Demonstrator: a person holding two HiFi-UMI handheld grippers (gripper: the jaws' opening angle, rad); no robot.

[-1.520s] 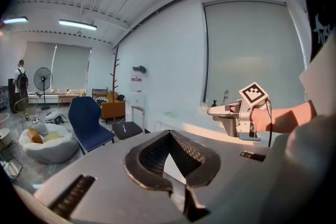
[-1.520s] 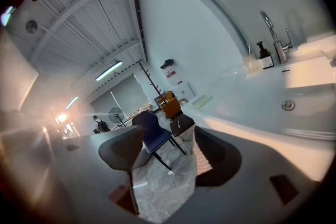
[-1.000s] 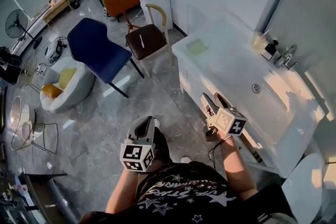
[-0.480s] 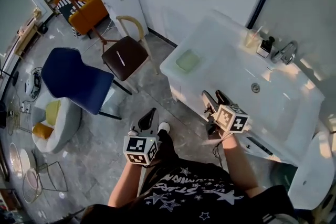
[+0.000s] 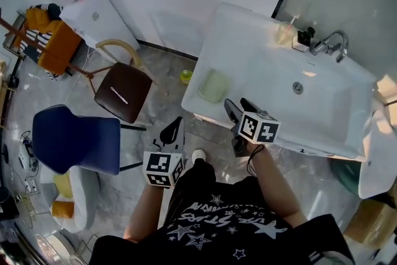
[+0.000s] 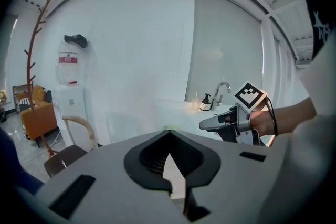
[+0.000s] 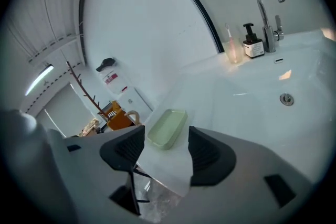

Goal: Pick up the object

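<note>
A pale green soap dish (image 5: 214, 85) lies empty on the left end of the white sink counter (image 5: 260, 65). In the right gripper view the dish (image 7: 168, 127) sits just beyond the gap between the jaws. My right gripper (image 5: 237, 103) hovers open over the counter's front edge, a short way right of the dish and not touching it; between its fingers (image 7: 165, 147) there is nothing. My left gripper (image 5: 175, 129) hangs over the floor in front of the counter, shut and empty, its tips (image 6: 169, 136) meeting. The right gripper (image 6: 231, 122) also shows in the left gripper view.
A faucet (image 5: 332, 45), a dark soap bottle (image 5: 302, 39) and a pinkish cup (image 5: 285, 33) stand at the counter's back; the basin drain (image 5: 298, 88) is mid-counter. A brown chair (image 5: 122, 90), a blue chair (image 5: 74, 139) and a white cabinet (image 5: 99, 15) stand to the left.
The view has swung toward the sink and I stand closer to it. The right gripper has come over the counter's front edge near the green dish. Both jaws keep their states.
</note>
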